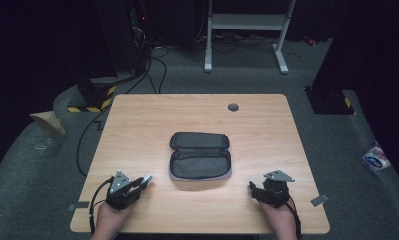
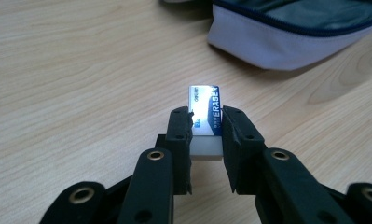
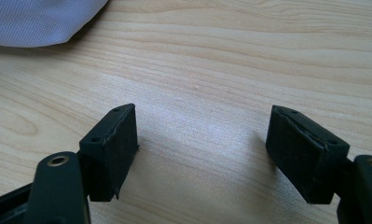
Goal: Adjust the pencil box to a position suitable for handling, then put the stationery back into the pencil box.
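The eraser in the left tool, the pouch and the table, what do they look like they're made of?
Eraser: likely white rubber or vinyl, matte at the bare end, in a glossy printed sleeve that catches glare. Pouch: woven fabric, pale outside, grey lining, with a dark zipper rim. Table: light wood-grain top, smooth; could be laminate rather than solid wood.

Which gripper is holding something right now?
The left gripper, shut on the eraser. The right gripper is open with nothing between its jaws.
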Motion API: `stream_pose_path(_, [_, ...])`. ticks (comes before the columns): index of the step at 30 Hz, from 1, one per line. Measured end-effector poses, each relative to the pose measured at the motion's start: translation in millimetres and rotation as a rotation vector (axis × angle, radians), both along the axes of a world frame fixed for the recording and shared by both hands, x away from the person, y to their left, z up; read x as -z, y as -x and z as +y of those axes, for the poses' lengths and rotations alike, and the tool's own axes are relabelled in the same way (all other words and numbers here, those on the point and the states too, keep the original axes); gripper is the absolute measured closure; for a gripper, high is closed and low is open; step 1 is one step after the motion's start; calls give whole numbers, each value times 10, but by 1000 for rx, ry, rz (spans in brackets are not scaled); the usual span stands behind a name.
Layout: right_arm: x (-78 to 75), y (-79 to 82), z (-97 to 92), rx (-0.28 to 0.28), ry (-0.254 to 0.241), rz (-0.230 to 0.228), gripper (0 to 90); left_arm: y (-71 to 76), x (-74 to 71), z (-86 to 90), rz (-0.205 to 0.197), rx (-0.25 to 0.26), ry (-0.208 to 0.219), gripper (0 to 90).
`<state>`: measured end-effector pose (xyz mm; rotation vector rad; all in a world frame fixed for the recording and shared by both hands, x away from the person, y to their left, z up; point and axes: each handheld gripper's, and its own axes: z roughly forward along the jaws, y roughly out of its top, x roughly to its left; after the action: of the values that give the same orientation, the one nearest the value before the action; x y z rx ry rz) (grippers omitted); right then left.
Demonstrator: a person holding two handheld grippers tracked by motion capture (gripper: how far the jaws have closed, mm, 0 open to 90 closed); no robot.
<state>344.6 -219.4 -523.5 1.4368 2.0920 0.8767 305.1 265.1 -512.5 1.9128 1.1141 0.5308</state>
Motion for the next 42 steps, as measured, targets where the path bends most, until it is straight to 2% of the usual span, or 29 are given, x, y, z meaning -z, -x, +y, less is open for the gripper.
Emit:
stream_pose_path(6, [0,6,-3,-2,1,3,234,8,-87,-46,-27,14,1,733])
stream_pose_path(13, [2,-1,-5,-4,0,1,233,25,-146,-115,-32,20,4,732])
stream_pose_path(18, [3,-1,-6,-5,-1,0,233,-12,-230,-189,-49,29,-8,732])
stream_pose_path(28, [3,-2,-6,-5,0,0,234,-134,-405,-345,-74,51,6,732])
stream_pose_path(36, [3,-4,0,4,-2,-1,238,-233,-491,-442,-63,73,19,732])
stream_pose_path(42, [3,-4,2,6,-1,-2,238,-265,-499,-532,-63,86,27,732])
